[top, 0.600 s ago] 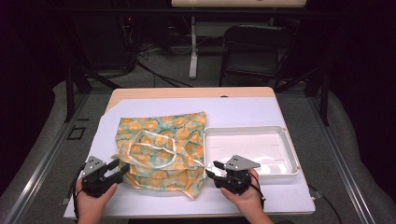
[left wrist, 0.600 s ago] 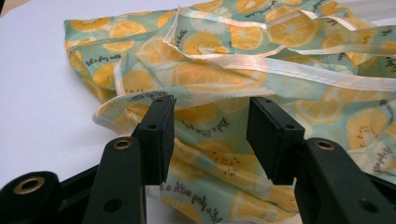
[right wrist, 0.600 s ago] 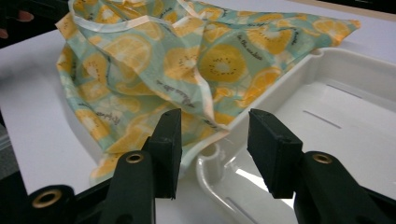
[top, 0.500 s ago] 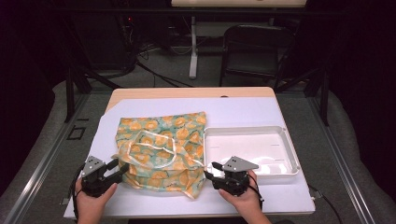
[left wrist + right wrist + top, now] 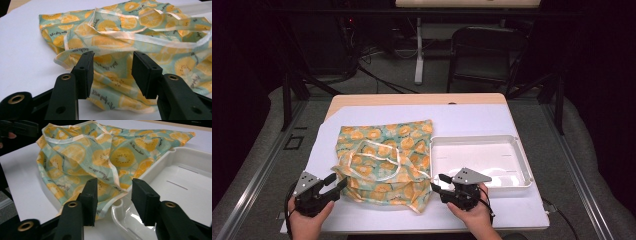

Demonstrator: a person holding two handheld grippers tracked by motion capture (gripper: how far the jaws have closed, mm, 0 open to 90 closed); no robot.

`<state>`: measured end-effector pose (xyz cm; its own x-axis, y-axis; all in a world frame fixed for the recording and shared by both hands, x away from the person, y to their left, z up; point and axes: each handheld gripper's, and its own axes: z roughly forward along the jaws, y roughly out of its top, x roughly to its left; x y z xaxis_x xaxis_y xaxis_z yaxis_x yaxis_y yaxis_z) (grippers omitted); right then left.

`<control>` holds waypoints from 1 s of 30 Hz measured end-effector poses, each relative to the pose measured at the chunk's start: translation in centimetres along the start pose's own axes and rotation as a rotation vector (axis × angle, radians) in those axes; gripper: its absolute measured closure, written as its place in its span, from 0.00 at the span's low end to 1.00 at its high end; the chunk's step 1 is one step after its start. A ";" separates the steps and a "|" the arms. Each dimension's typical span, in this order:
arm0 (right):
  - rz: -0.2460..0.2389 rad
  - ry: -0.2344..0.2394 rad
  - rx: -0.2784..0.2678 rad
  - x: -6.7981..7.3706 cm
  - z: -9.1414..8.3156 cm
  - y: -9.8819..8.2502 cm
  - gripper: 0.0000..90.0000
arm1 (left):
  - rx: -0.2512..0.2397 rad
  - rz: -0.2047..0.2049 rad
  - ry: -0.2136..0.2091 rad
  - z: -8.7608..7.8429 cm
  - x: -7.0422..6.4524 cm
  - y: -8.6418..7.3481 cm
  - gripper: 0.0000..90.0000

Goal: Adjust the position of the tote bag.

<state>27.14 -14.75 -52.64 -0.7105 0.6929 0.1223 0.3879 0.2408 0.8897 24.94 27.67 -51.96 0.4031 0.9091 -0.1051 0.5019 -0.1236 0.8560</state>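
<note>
Lying crumpled on the white table (image 5: 472, 117), the orange-print fabric bag (image 5: 384, 160) is spreading between both grippers, its right edge touching the white tray (image 5: 517, 150); the left gripper (image 5: 334, 182) is facing its near-left corner, jaws parted wide and holding nothing; the right gripper (image 5: 437, 182) is facing its near-right corner beside the tray's rim, jaws likewise parted and empty; both appear about equally near.

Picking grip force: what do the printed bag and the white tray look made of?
The bag looks like thin, soft fabric, possibly coated: it wrinkles, drapes, and has sewn pale trim. The tray looks like rigid moulded plastic with a glossy finish: smooth rounded rim, soft reflections.
</note>
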 end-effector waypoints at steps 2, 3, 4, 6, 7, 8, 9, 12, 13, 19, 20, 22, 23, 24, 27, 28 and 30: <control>-0.001 -0.004 0.005 0.0 0.1 0.0 0.65 | 0.002 0.002 0.001 -0.1 -0.1 -0.1 0.58; 0.005 -0.001 0.007 0.0 0.2 0.1 0.66 | 0.001 0.003 0.002 -0.2 -0.2 -0.2 0.58; 0.005 -0.001 0.007 0.0 0.2 0.1 0.66 | 0.002 0.008 0.006 -0.3 -0.2 -0.2 0.58; -0.014 0.005 0.009 0.3 0.5 0.2 0.67 | 0.000 0.014 0.014 -0.5 -0.5 -0.3 0.58; -0.020 0.012 0.010 0.4 0.6 0.2 0.67 | -0.001 0.016 0.014 -0.5 -0.6 -0.4 0.58; -0.020 0.012 0.010 0.4 0.6 0.2 0.67 | -0.001 0.016 0.014 -0.5 -0.6 -0.4 0.58; -0.034 0.017 0.020 0.6 0.8 0.1 0.67 | 0.008 0.027 0.010 -0.6 -0.8 -0.4 0.58; -0.040 0.024 0.022 0.7 0.9 0.1 0.66 | 0.009 0.035 0.004 -0.5 -1.1 -0.5 0.58; -0.040 0.025 0.021 0.8 0.9 0.0 0.66 | 0.015 0.038 0.004 -0.4 -1.2 -0.5 0.58; -0.030 0.034 0.028 0.6 1.1 0.0 0.63 | 0.058 0.072 -0.011 0.3 -1.9 -0.6 0.58; -0.030 0.034 0.028 0.6 1.1 0.0 0.63 | 0.058 0.072 -0.011 0.3 -1.9 -0.6 0.58; -0.026 0.039 0.024 0.5 1.1 0.0 0.62 | 0.070 0.084 -0.014 0.5 -2.0 -0.7 0.58; -0.018 0.041 0.024 0.5 1.2 0.0 0.61 | 0.076 0.085 -0.016 0.6 -2.1 -0.7 0.58; -0.013 0.044 0.022 0.5 1.3 0.0 0.61 | 0.082 0.090 -0.015 0.6 -2.1 -0.7 0.58; -0.014 0.044 0.030 0.5 1.3 0.0 0.60 | 0.095 0.088 -0.021 0.9 -2.1 -0.7 0.58; -0.014 0.044 0.033 0.5 1.3 0.0 0.60 | 0.098 0.086 -0.022 1.0 -2.1 -0.7 0.58; -0.013 0.046 0.033 0.6 1.3 -0.1 0.59 | 0.102 0.089 -0.021 1.1 -2.1 -0.7 0.58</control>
<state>27.49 -13.45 -53.22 -0.7413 0.6582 0.1315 0.3973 0.2724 0.8764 24.54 25.38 -52.90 0.4652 0.8842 -0.0428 0.5383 -0.2442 0.8066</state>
